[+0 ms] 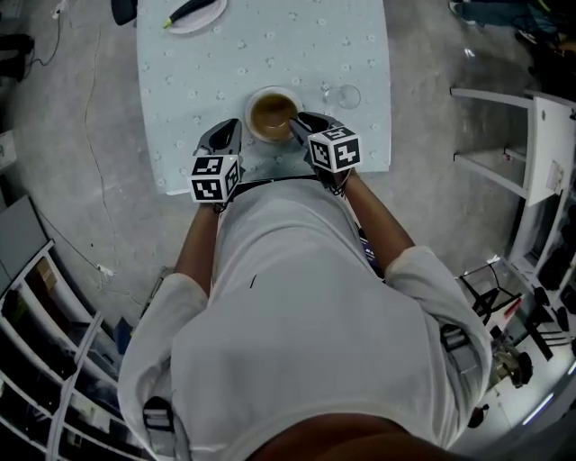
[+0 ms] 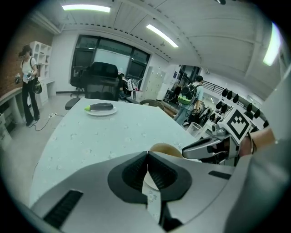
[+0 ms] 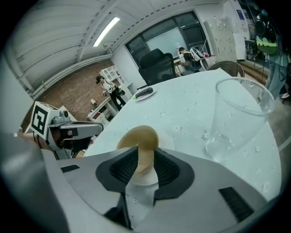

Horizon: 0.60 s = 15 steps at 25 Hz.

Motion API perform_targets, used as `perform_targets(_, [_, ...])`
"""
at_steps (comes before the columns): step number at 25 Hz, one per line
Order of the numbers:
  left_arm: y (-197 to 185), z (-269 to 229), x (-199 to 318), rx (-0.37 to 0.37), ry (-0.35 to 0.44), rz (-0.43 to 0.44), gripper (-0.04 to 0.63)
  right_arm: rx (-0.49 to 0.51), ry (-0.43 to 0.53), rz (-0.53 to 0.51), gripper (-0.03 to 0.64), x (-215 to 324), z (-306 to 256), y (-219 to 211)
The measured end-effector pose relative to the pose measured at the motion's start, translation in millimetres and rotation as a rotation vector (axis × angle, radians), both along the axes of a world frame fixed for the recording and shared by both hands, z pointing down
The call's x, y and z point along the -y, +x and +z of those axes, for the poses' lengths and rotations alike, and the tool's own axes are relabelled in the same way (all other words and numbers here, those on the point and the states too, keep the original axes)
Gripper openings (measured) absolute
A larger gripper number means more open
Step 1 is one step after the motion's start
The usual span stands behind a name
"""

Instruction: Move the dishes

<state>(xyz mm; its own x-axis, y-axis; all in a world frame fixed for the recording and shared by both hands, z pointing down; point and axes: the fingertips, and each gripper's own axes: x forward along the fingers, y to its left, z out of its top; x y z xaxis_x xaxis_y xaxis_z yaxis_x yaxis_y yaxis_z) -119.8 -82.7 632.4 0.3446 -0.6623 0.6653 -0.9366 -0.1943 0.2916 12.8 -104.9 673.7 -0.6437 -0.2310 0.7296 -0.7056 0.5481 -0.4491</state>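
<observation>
Bowl [image 1: 273,114], white outside, tan-brown inside, upright at the near edge of the tabletop, upper centre of the head view. It sits on a white saucer [image 3: 144,176], its near rim between the right gripper [image 3: 145,153] fingers. Clear glass [image 3: 236,119] upright, just right of the bowl, apart from it. White plate [image 1: 196,15] at the far end, top left, carrying a dark eggplant [image 2: 101,106] with a green tip.

A pale, speckled worktop [image 1: 270,54] stands on a grey floor [image 1: 432,180]. A black office chair [image 2: 102,77] sits beyond its far edge. A thin cable [image 1: 87,108] trails over the floor off its left edge. White shelving [image 1: 540,153] stands off its right edge.
</observation>
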Motion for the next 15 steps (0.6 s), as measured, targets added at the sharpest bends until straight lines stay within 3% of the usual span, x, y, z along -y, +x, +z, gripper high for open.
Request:
perform_targets(6, [-13,3,-10,-0.004,-0.012,-0.059,0.020,-0.037,-0.006,0.050,0.104,17,7,-4])
perform_targets(15, [-28,8,-19,-0.004,-0.025,-0.116,0.020,-0.122,-0.008,-0.043,0.136,12,22,-7])
